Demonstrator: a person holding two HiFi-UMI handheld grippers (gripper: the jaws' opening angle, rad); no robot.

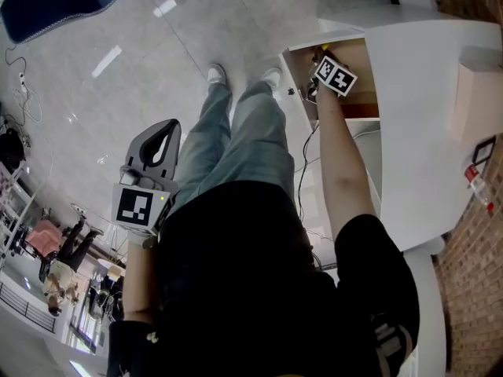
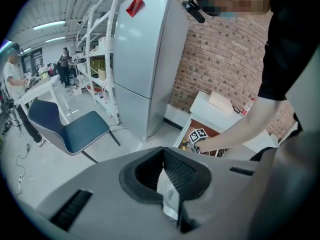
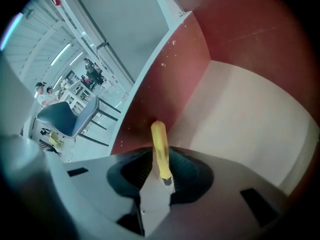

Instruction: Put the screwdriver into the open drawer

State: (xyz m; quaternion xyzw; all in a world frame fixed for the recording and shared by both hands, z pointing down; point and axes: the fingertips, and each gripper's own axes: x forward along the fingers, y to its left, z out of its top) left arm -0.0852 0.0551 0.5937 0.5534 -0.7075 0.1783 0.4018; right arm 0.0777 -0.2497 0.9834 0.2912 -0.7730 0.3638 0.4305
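The right gripper (image 3: 159,179) has its fingers clamped on the yellow screwdriver (image 3: 159,144), which is inside the open drawer (image 3: 240,134), above its floor. Only lowering and release seem left. Well outside the drawer, the left gripper (image 2: 165,169) hangs with fingers together, empty.

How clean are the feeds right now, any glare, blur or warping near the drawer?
Head view: sharp, but light glare streaks the floor, and the drawer is small near the top edge. Right gripper view: strong fisheye with dark corners; the screwdriver in the right gripper looks slightly soft. Left gripper view: the fridge bows, lighting even.
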